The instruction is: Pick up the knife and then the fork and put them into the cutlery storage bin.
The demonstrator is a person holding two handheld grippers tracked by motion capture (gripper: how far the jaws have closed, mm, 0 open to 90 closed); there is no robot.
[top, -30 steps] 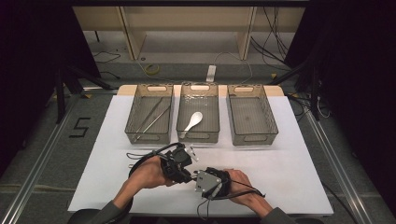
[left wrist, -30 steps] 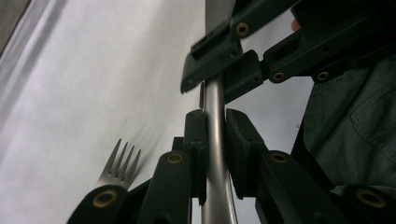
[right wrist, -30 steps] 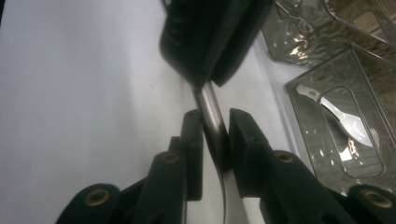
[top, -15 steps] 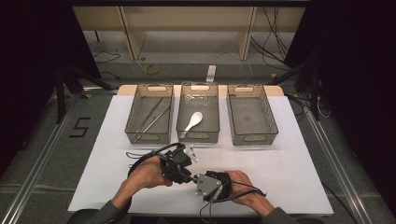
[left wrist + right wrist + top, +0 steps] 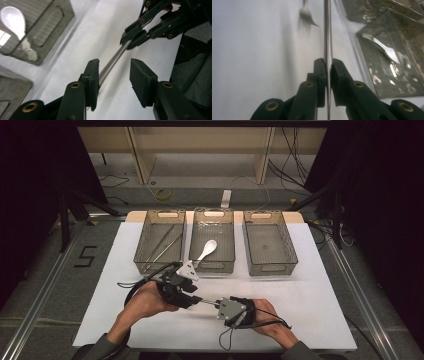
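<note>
High view: white spoon (image 5: 207, 249) in middle bin (image 5: 212, 266), beyond fork (image 5: 209, 302).

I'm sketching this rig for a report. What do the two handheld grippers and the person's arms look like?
Both grippers are black linkage frames with brass-coloured pivot pins and flat, blocky black fingers. The left gripper carries a grey three-cornered plate on top, the right gripper a grey boxy plate. A black cable loops away from each. The person wears dark sleeves pushed up near the elbows.
</note>
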